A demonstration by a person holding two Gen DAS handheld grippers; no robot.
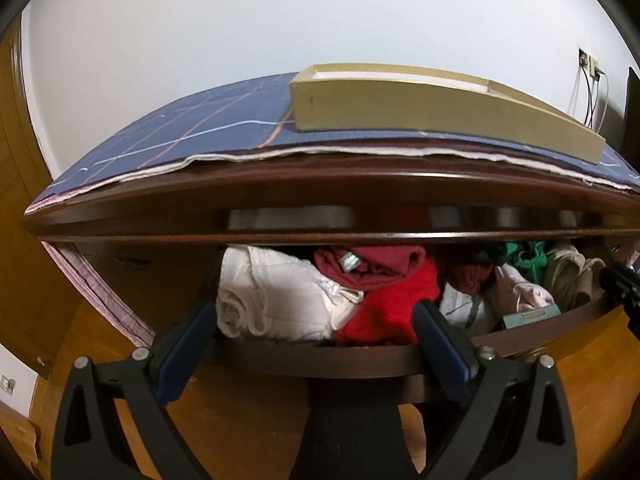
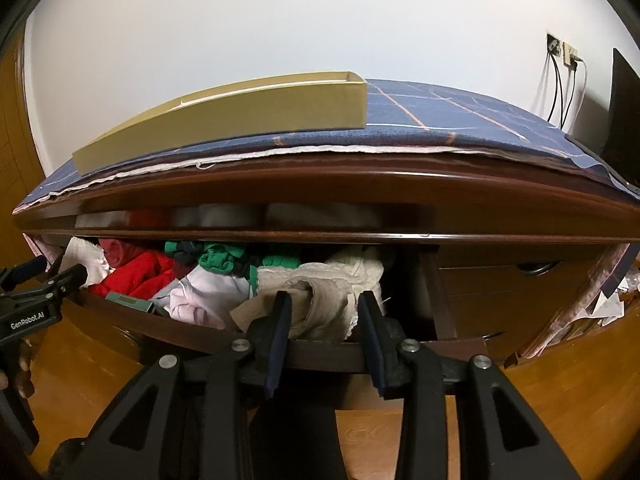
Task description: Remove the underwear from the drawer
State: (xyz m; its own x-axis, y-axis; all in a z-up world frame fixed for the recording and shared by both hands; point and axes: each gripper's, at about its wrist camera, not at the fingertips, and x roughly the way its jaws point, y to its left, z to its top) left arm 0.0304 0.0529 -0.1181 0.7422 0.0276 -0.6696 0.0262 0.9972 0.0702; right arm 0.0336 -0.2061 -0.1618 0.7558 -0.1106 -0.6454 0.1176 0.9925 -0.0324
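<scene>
White wall backs a dark wooden dresser [image 2: 320, 196], its top covered by a navy plaid cloth [image 2: 460, 116] with a shallow yellow-green box [image 2: 240, 112] on it; wood floor below. I have its drawer [image 1: 360, 360] pulled out, stuffed with clothing. My left gripper [image 1: 316, 312] hovers at the front edge, jaws spread wide and empty, framing a rolled white garment [image 1: 272, 300] and a red one [image 1: 392, 304], likely ready to take whichever I choose. My right gripper [image 2: 324, 312] sits lower at the drawer's right end, jaws partly apart around a beige bundle [image 2: 320, 304]; I cannot tell if the pads press on it. Which piece counts as underwear I judge uncertain, but all lie inside the drawer, none lifted out yet.
</scene>
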